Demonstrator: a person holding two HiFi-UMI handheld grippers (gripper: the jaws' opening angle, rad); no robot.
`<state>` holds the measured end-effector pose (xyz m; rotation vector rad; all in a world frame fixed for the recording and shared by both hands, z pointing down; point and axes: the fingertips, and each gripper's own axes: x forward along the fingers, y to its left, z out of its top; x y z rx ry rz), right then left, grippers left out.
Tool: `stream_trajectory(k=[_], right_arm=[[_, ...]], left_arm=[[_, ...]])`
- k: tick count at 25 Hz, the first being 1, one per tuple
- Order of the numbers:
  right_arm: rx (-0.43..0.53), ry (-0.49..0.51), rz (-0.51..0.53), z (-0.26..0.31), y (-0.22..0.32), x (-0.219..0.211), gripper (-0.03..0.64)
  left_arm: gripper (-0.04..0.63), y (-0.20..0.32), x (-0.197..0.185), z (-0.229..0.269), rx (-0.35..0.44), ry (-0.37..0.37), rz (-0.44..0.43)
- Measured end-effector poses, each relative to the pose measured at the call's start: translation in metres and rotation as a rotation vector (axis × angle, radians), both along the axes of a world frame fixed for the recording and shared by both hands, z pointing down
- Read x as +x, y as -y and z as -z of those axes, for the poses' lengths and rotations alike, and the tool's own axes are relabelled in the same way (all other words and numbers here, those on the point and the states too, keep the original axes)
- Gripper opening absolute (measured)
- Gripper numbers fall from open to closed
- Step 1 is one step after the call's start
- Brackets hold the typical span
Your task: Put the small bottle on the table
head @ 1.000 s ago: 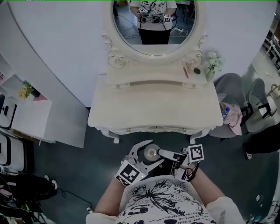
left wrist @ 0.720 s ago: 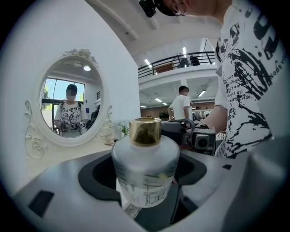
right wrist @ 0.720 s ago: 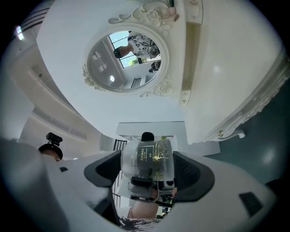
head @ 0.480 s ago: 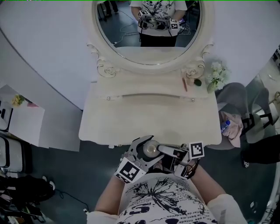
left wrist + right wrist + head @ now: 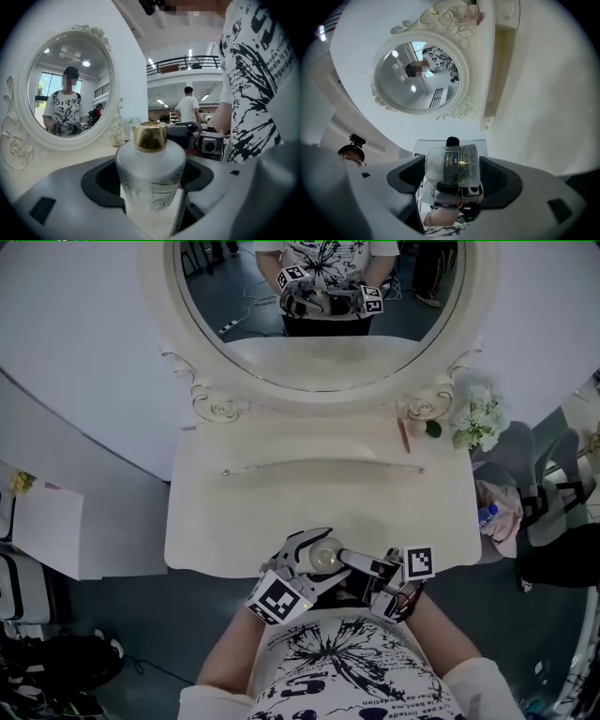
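The small bottle [image 5: 325,559] is frosted white with a gold cap. It hangs just over the front edge of the cream dressing table [image 5: 319,498]. My left gripper [image 5: 307,561] curves round it from the left. In the left gripper view the bottle [image 5: 150,176] stands upright and fills the gap between the dark pads. My right gripper [image 5: 345,562] reaches in from the right, turned on its side. There too the bottle [image 5: 453,168] spans the gap from pad to pad. The two grippers face each other, close to my body.
An oval mirror [image 5: 319,310] stands at the back of the table. A vase of white flowers [image 5: 478,423], a thin stick [image 5: 404,435] and a small dark object [image 5: 432,428] sit at the back right. A chair with clothes and a water bottle [image 5: 487,515] stands to the right.
Both grippers and the bottle have come forward from over the floor to the table's front edge. The jaws and the bottle keep the same pose between them.
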<state>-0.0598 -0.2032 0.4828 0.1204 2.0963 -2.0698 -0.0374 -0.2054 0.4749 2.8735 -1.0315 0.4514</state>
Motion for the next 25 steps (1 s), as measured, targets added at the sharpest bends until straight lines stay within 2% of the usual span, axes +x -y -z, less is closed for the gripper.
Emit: stream_trajectory(k=[6, 9, 12, 18, 22, 25], right_arm=[[-0.026, -0.032, -0.067, -0.028, 0.031, -0.02, 0.368], [-0.017, -0.099, -0.086, -0.05, 0.042, -0.024, 0.37], [0.001, -0.161, -0.079, -0.068, 0.047, -0.028, 0.37], [-0.031, -0.308, -0.075, -0.112, 0.056, -0.031, 0.368], [-0.068, -0.345, -0.074, -0.128, 0.06, -0.031, 0.366], [-0.086, -0.355, -0.079, -0.133, 0.063, -0.031, 0.331]], left_arm=[[0.35, 0.031, -0.021, -0.028, -0.027, -0.003, -0.033], [0.35, 0.04, -0.029, -0.049, -0.045, 0.028, -0.045], [0.35, 0.043, -0.034, -0.069, -0.069, 0.053, -0.069], [0.351, 0.052, -0.043, -0.112, -0.113, 0.107, -0.101], [0.35, 0.057, -0.044, -0.129, -0.137, 0.11, -0.115], [0.351, 0.06, -0.044, -0.14, -0.153, 0.118, -0.125]])
